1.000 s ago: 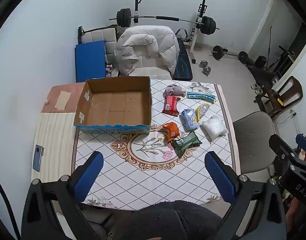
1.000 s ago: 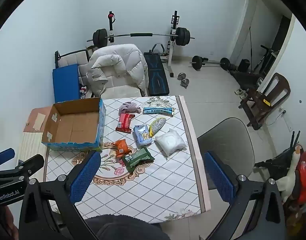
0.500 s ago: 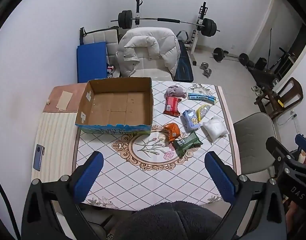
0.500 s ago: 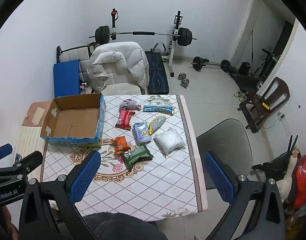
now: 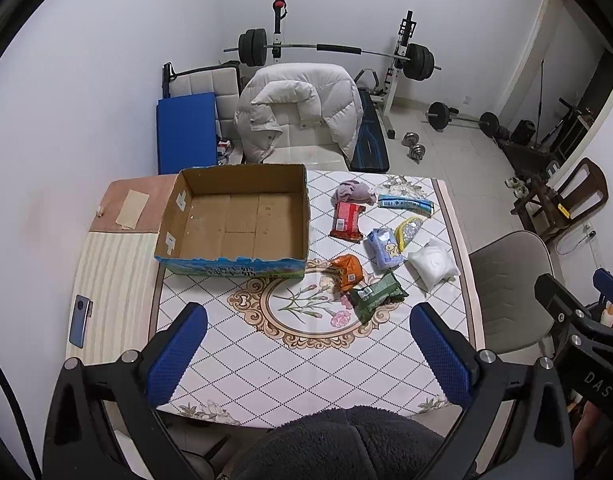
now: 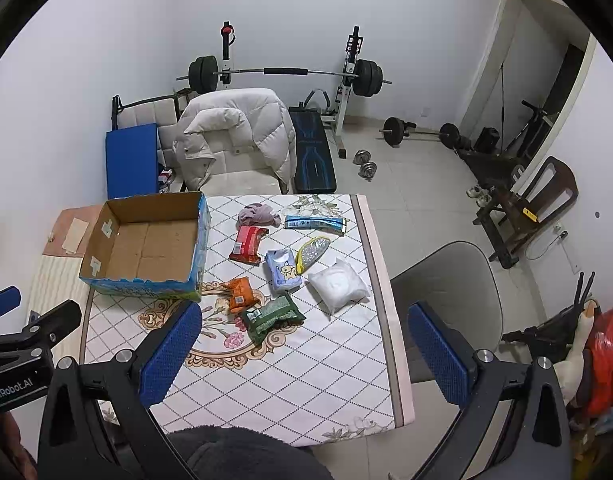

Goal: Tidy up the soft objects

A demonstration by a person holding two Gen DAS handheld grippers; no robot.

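An empty cardboard box [image 5: 236, 216] [image 6: 146, 242] stands on the left of the patterned table. To its right lie several soft items: a purple cloth [image 5: 354, 191], a red pack [image 5: 346, 221] [image 6: 247, 244], a blue tissue pack [image 5: 384, 243] [image 6: 283, 271], an orange pouch [image 5: 348, 272] [image 6: 239, 294], a green pack [image 5: 376, 291] [image 6: 271, 316], a white bag [image 5: 433, 265] [image 6: 338, 285], a yellow pouch [image 5: 408, 230] and a long blue pack [image 5: 404, 204]. My left gripper [image 5: 306, 354] and right gripper [image 6: 302, 354] are open, empty, high above the table's near side.
A chair with a white jacket [image 5: 302, 112] stands behind the table, a grey chair [image 6: 454, 284] to its right. A phone [image 5: 80, 320] lies on the left side board. A barbell rack [image 6: 282, 76] and weights are at the back wall.
Both grippers have drifted slightly, so the table sits a little lower and nearer in both views. Nothing on the table has moved. Both stay open.
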